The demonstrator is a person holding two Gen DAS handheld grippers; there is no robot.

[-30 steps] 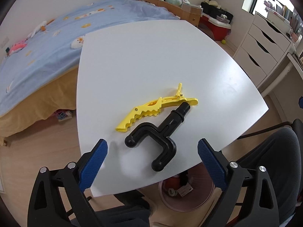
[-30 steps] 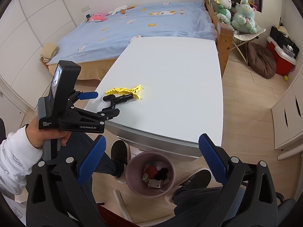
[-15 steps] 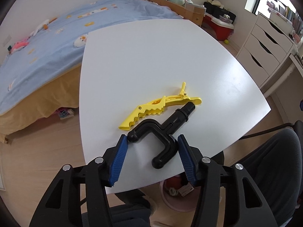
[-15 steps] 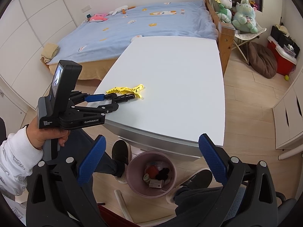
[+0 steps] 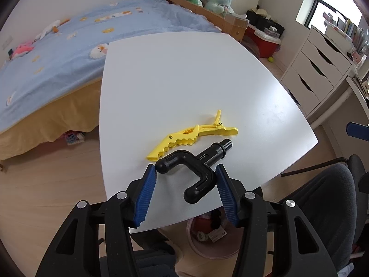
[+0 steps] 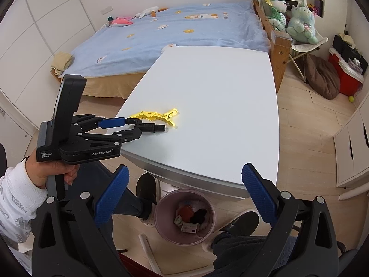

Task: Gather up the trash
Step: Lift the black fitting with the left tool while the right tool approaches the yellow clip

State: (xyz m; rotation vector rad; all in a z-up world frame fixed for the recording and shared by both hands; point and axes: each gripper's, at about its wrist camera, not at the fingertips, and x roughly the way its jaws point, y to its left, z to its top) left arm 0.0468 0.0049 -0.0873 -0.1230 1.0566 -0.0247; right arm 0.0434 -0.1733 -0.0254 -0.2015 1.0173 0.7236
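A white desk [image 6: 219,97] stood on pale wood floor [image 6: 306,143] beside a bed [image 6: 184,32] with a blue cover. Plush toys [image 6: 290,18] sat past the bed's end. White drawers [image 5: 316,69] stood under a bright window [image 5: 322,7].

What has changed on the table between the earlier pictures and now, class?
The left tool has narrowed around the black hook-shaped part and is closing; its blue pads now touch the part's sides. The part, the yellow clip, the right tool and the bin stayed put.
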